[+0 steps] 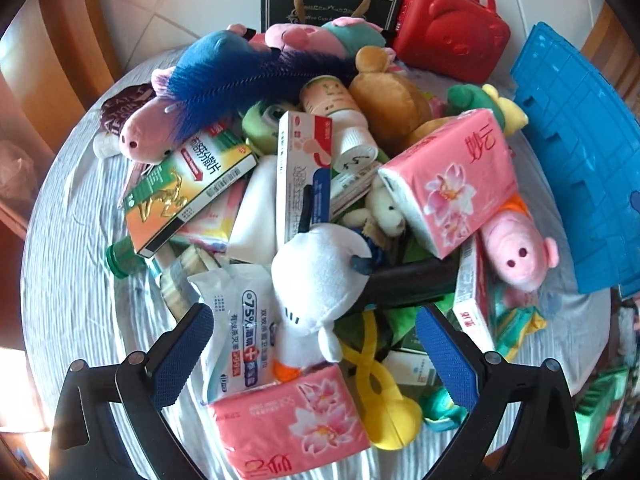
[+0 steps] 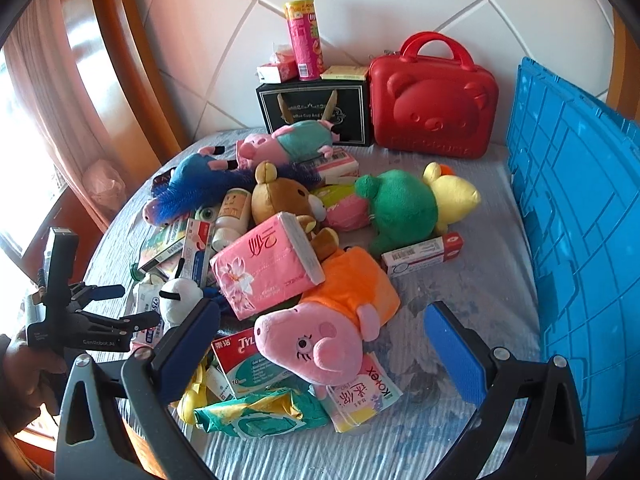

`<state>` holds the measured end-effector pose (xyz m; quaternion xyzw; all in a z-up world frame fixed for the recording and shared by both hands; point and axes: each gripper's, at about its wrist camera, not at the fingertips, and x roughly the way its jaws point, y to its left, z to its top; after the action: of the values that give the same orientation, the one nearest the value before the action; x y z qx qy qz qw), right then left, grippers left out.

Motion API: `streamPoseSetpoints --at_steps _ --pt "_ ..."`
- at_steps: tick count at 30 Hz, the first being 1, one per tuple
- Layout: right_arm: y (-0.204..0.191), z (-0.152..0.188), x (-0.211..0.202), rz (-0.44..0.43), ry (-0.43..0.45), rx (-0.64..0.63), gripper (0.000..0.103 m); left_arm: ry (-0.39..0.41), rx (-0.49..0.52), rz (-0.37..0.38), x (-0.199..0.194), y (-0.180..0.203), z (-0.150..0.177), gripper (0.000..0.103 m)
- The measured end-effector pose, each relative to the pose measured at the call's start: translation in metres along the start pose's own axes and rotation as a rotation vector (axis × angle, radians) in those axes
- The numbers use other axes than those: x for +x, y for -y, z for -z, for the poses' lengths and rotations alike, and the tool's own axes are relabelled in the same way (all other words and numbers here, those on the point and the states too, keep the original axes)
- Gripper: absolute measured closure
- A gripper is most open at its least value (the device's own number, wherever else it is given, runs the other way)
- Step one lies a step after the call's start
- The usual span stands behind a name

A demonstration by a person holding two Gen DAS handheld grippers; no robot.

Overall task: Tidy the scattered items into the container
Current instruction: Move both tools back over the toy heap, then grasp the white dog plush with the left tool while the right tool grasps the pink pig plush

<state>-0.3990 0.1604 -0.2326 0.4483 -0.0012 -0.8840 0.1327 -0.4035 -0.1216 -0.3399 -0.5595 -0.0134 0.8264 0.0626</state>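
Observation:
A pile of plush toys, tissue packs and boxes lies on a grey-clothed table point(image 2: 460, 280). The blue crate point(image 2: 576, 260) stands at the right edge, also in the left wrist view point(image 1: 576, 168). My left gripper point(image 1: 312, 344) is open, its jaws on either side of a white plush duck point(image 1: 316, 280) above a pink tissue pack point(image 1: 292, 424). It also shows at the left of the right wrist view point(image 2: 128, 304). My right gripper point(image 2: 324, 344) is open and empty, with a pink pig plush in an orange dress point(image 2: 320, 332) between its jaws.
A red bear case point(image 2: 432, 100) and a black box point(image 2: 312, 112) with a pink can point(image 2: 306, 40) on top stand at the back wall. A green and yellow plush point(image 2: 404, 208), a brown bear point(image 2: 288, 196) and another tissue pack point(image 2: 264, 268) lie mid-pile.

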Motion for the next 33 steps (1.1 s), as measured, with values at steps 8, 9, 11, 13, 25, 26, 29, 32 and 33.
streamPoseSetpoints --at_steps 8,9,11,13,25,26,29,32,33 --pt "-0.01 0.024 0.059 0.017 -0.107 0.006 0.0 -0.034 0.012 0.048 0.039 -0.008 -0.002 0.001" --pt "-0.011 0.026 0.065 0.019 -0.117 0.006 0.0 -0.034 0.02 0.055 0.042 -0.007 -0.003 0.001" --pt "-0.013 0.031 0.078 0.024 -0.134 0.007 0.0 -0.04 0.039 0.065 0.048 -0.005 -0.005 0.001" --pt "-0.015 0.036 0.092 0.038 -0.162 0.004 0.0 -0.04 0.053 0.068 0.053 -0.003 -0.006 0.001" --pt "-0.01 0.056 0.128 0.026 -0.182 0.07 0.0 -0.057 0.076 0.101 0.078 0.005 0.0 0.001" --pt "-0.009 0.055 0.129 0.02 -0.175 0.077 0.0 -0.057 0.071 0.109 0.079 0.004 0.0 0.001" --pt "-0.01 0.054 0.133 0.016 -0.164 0.076 0.0 -0.06 0.057 0.117 0.081 0.003 0.0 0.002" --pt "-0.012 0.052 0.137 0.022 -0.161 0.08 0.0 -0.062 0.048 0.127 0.082 0.002 -0.002 0.003" --pt "-0.013 0.05 0.138 0.023 -0.16 0.084 0.0 -0.061 0.05 0.128 0.082 0.003 -0.002 0.003"
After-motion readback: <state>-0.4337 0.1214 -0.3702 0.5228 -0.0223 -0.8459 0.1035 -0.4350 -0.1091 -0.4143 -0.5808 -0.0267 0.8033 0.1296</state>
